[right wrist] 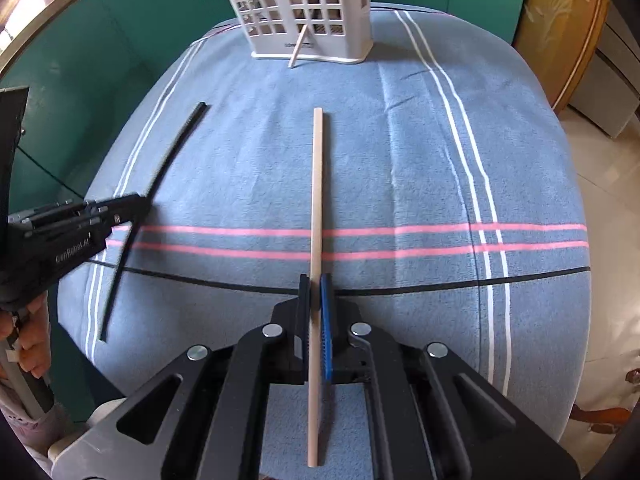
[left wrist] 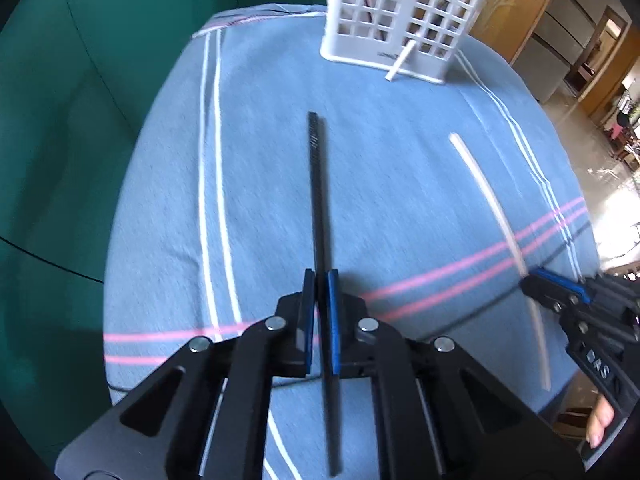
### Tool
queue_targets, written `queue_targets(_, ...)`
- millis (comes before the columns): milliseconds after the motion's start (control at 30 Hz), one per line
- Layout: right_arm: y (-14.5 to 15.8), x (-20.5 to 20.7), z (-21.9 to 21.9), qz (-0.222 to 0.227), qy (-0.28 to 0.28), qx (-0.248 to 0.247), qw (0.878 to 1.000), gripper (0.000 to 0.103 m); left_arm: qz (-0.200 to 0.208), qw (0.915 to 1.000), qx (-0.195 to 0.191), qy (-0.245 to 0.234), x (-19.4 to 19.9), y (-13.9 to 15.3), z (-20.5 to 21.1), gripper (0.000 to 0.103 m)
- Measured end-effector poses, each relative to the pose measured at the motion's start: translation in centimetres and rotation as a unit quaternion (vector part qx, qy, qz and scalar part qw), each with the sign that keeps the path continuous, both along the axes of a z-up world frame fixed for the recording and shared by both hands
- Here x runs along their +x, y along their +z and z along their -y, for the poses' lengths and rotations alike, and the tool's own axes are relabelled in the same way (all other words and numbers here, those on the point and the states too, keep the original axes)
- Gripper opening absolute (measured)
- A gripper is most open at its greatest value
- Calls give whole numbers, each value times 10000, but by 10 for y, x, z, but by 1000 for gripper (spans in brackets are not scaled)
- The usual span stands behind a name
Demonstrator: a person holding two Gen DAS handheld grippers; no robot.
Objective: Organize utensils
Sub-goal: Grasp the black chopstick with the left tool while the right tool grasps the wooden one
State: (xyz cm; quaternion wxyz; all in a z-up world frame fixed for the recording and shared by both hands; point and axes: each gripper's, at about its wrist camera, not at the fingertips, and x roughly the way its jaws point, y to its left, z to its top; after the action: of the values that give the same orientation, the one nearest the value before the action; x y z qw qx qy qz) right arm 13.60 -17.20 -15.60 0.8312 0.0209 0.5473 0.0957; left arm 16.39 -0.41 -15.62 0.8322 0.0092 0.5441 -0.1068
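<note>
My left gripper (left wrist: 321, 276) is shut on a black chopstick (left wrist: 318, 184) that points forward over the blue striped tablecloth (left wrist: 260, 160). My right gripper (right wrist: 315, 280) is shut on a pale wooden chopstick (right wrist: 317, 184), also pointing forward. Each gripper shows in the other's view: the right gripper (left wrist: 532, 278) with its wooden chopstick (left wrist: 486, 192), the left gripper (right wrist: 136, 204) with its black chopstick (right wrist: 172, 152). A white lattice utensil holder (left wrist: 404, 16) stands at the far edge, also seen in the right wrist view (right wrist: 308, 8). A wooden stick end (left wrist: 398, 65) pokes out through its lower front.
The table is covered by the cloth with white, pink and black stripes (right wrist: 440, 236). Green wall panels (left wrist: 60, 120) lie to the left and behind. Wooden furniture (left wrist: 520, 8) and a tiled floor (right wrist: 600, 160) are off to the right.
</note>
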Motion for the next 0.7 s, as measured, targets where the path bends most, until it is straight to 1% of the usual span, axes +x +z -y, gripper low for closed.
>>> queue_targets(33, 2, 2, 0, 50, 12, 10, 10000, 18, 28, 10000, -33, -4, 1, 3, 0, 9)
queue_targets(67, 6, 7, 0, 109, -2, -10, 9999, 22, 72, 10000, -30, 5, 4, 6, -1, 17)
queue_targets(100, 10, 13, 0, 179, -14, -38, 9998, 28, 138, 9999, 49, 50, 10, 11, -1, 21)
queue_targets(133, 14, 21, -2, 235, 24, -27, 9997, 29, 183, 9997, 88, 93, 15, 14, -2, 27)
queue_targets(167, 16, 27, -3, 254, 56, 8, 9997, 29, 216, 9996, 105, 114, 23, 17, -2, 28)
queue_targets(267, 16, 55, -8, 129, 59, 8, 9999, 29, 142, 9996, 230, 125, 54, 19, 3, 29)
queue_targets(333, 15, 71, -12, 73, 65, -73, 9999, 29, 107, 9990, 423, 120, 75, 17, 5, 28)
queue_targets(400, 14, 82, -15, 33, 65, -143, 9999, 29, 75, 9983, 574, 92, 87, 15, 8, 29)
queue_targets(567, 4, 108, -21, -154, 44, -465, 9988, 28, 13, 9970, 779, -35, 104, 7, 21, 29)
queue_targets(667, -5, 115, -24, -256, 110, -580, 9979, 28, -54, 9966, 821, -98, 107, 2, 29, 29)
queue_targets(700, -5, 116, -24, -206, 124, -600, 9979, 29, -13, 9964, 836, -108, 107, 2, 30, 29)
